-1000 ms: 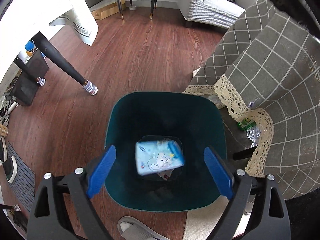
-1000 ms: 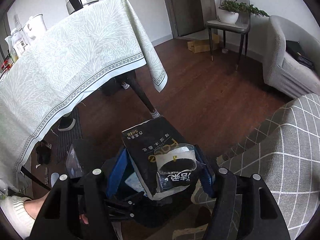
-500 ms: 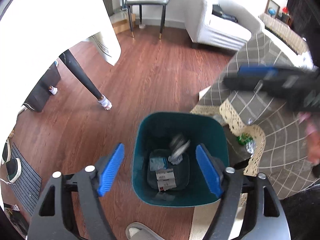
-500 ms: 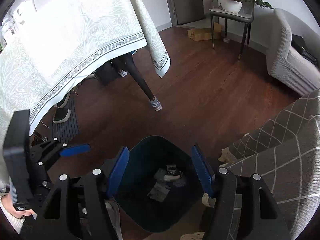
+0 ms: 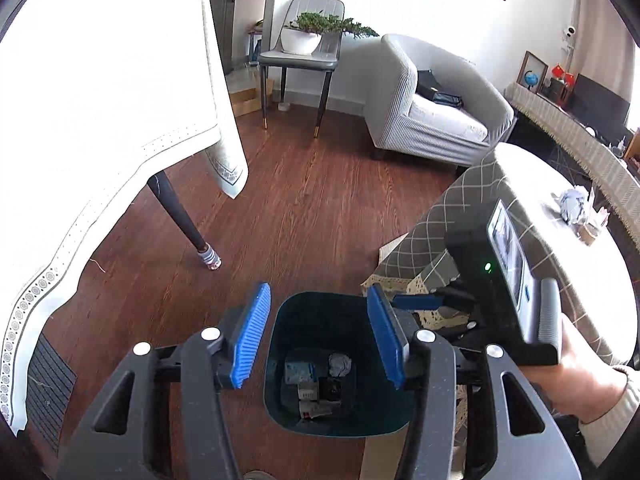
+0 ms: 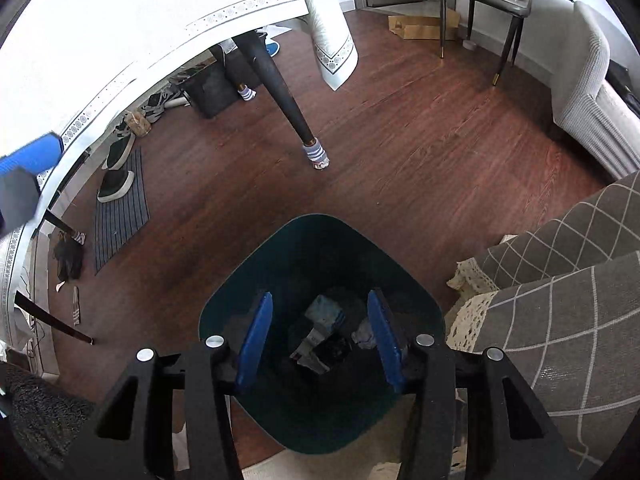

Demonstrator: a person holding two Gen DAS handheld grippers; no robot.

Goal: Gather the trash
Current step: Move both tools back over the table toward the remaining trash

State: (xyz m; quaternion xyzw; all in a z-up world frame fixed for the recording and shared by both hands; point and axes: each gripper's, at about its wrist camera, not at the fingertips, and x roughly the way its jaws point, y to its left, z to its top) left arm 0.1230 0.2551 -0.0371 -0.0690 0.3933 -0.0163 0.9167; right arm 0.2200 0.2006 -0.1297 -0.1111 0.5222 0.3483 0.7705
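A dark teal bin (image 5: 280, 408) (image 6: 256, 288) stands on the wood floor with several pieces of trash inside: a pale blue packet (image 5: 299, 372) (image 6: 326, 312), a crumpled wad (image 5: 340, 364) and dark wrappers (image 6: 332, 350). My left gripper (image 5: 318, 338) hangs above the bin, its jaws closing with nothing between them. My right gripper (image 6: 320, 342) is right over the bin mouth, jaws closing and empty too. A crumpled paper ball (image 5: 573, 205) lies on the grey checked tabletop at the right.
A white-clothed table (image 5: 100, 100) with a dark leg (image 5: 180, 216) stands left of the bin. The checked table's cloth (image 6: 560, 300) hangs at the right. A grey armchair (image 5: 436, 108) and a chair with a plant (image 5: 304, 52) stand further back. Shoes and a mat (image 6: 120, 200) lie under the table.
The left gripper dropped the blue packet into the bin, rose and narrowed. The right gripper let go of the black bag, which now lies in the bin, sank toward it and narrowed.
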